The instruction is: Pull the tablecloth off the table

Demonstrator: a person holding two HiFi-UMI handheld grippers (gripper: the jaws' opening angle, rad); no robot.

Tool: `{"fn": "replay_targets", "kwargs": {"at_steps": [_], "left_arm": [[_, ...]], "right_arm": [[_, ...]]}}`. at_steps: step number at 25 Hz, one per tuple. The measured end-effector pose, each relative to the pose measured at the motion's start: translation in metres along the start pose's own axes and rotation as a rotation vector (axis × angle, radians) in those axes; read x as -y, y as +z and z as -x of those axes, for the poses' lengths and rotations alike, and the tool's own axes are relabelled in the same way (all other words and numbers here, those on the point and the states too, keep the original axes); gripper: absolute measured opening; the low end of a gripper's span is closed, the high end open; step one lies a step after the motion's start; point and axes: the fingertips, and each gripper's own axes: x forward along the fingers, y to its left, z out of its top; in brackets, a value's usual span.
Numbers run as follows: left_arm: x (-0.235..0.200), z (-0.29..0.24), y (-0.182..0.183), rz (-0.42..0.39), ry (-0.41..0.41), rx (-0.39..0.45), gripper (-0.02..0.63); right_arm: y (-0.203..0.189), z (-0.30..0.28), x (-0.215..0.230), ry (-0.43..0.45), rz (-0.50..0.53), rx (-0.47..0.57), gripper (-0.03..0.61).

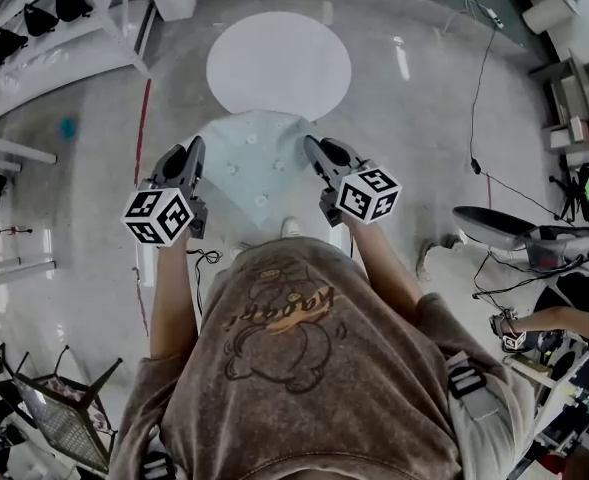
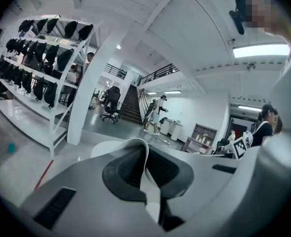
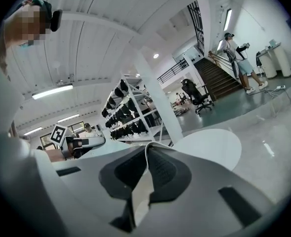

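Tablecloth [image 1: 259,168], pale and dotted, off the round white worktop [image 1: 279,63] and held in the air between the two grippers, above the floor [image 1: 424,118] and just ahead of the person's chest. Far edge stretched from one gripper to the other, just by the worktop's near rim; touching it or not, impossible to tell. Near part sagging to a point toward a shoe [image 1: 290,228].

Left gripper [image 1: 195,151] at the left corner of that far edge, right gripper [image 1: 312,148] at the right corner. Both aimed away from the body, marker cubes nearest the person, arms stretched forward.

In the left gripper view, jaws closed on a thin fold of tablecloth [image 2: 152,191], pinched upright between the dark ribbed pads [image 2: 124,166], with the worktop's rim showing just beyond. In the right gripper view, the same: jaws shut tight on a pale strip of tablecloth [image 3: 141,191] between the pads [image 3: 164,171], with the worktop beyond and to the right.

Around: a rack [image 2: 36,63] of dark gear to the left, a red line [image 1: 142,128] along the floor beside the worktop, stairs [image 2: 130,107] and an office chair [image 2: 110,105] farther back, other people standing at a distance.
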Motion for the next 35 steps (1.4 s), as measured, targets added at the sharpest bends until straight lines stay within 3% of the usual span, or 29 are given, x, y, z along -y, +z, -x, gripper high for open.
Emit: {"fn": "replay_targets", "kwargs": {"at_steps": [5, 14, 23, 35], "left_arm": [[0.029, -0.027, -0.004, -0.02, -0.069, -0.023, 0.021], [0.06, -0.056, -0.011, -0.037, -0.11, -0.026, 0.02], [0.068, -0.064, -0.024, -0.042, -0.137, -0.04, 0.02], [0.058, -0.064, -0.033, -0.027, -0.095, -0.053, 0.02]], "right_arm": [[0.011, 0.031, 0.022, -0.091, 0.007, 0.043, 0.015], [0.026, 0.062, 0.046, -0.237, 0.026, 0.127, 0.015], [0.019, 0.066, 0.059, -0.256, 0.008, 0.131, 0.015], [0.009, 0.051, 0.059, -0.249, 0.026, 0.089, 0.014]]}}
